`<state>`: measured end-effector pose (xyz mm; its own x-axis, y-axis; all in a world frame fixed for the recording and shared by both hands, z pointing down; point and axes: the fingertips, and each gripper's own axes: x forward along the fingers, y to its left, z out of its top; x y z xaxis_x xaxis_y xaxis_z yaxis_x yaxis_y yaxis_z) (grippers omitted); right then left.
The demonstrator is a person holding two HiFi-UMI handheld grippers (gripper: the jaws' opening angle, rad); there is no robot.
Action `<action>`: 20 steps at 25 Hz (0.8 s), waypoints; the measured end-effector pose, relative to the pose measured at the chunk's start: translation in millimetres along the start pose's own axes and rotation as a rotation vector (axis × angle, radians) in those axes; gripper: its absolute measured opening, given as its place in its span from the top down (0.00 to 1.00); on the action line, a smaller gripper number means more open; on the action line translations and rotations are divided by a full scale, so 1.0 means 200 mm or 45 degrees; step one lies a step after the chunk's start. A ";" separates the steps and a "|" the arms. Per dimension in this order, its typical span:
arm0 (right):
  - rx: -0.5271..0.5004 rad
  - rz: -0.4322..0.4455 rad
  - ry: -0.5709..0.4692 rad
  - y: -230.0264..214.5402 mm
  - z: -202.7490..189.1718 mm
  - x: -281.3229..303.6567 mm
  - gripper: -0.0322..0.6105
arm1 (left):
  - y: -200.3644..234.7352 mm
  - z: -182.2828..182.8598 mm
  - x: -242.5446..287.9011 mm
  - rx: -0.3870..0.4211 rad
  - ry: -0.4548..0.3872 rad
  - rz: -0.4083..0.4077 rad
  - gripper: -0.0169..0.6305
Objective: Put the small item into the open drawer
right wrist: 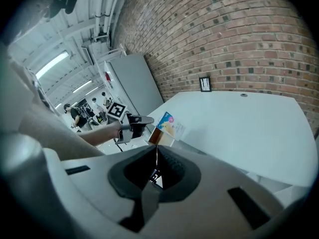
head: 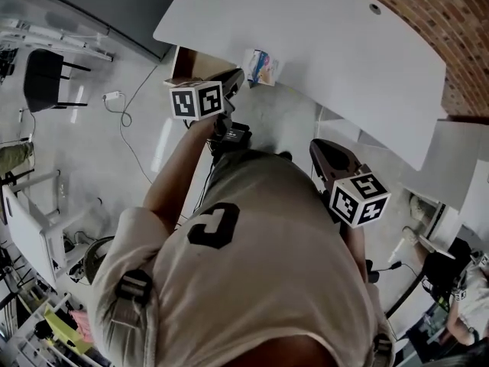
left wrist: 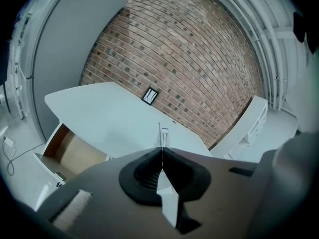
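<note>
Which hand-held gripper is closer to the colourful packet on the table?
Left. The left hand-held gripper is just beside the packet; the right hand-held gripper is farther back, by the person.

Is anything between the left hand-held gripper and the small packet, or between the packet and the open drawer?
Nothing visible. The left hand-held gripper, shut and empty, hangs close to the small packet at the desk edge, only air between. The open drawer sits just beside the packet, its opening uncovered.
</note>
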<state>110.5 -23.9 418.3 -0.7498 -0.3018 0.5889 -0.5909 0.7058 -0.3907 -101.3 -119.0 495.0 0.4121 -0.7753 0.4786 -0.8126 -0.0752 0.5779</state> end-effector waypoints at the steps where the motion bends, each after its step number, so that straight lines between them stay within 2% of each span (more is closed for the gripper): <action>1: -0.001 -0.001 0.008 0.02 0.01 0.02 0.94 | 0.05 0.00 -0.02 -0.015 -0.005 0.011 0.97; 5: -0.007 -0.002 0.046 0.07 0.04 0.12 0.94 | 0.26 0.00 -0.10 -0.069 -0.015 0.080 0.97; 10: -0.009 0.005 0.111 0.14 0.06 0.24 0.94 | 0.61 -0.05 -0.25 -0.125 -0.009 0.220 0.97; 16: -0.018 0.032 0.217 0.22 0.05 0.39 0.94 | 0.95 -0.10 -0.37 -0.168 -0.005 0.346 0.97; 20: -0.009 0.034 0.263 0.26 0.05 0.48 0.94 | 1.10 -0.12 -0.42 -0.154 0.012 0.399 0.97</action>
<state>4.6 -22.0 447.9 -0.6875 -0.1454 0.7114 -0.5689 0.7167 -0.4033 -305.6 -56.0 598.1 0.1544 -0.7431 0.6511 -0.8460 0.2409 0.4756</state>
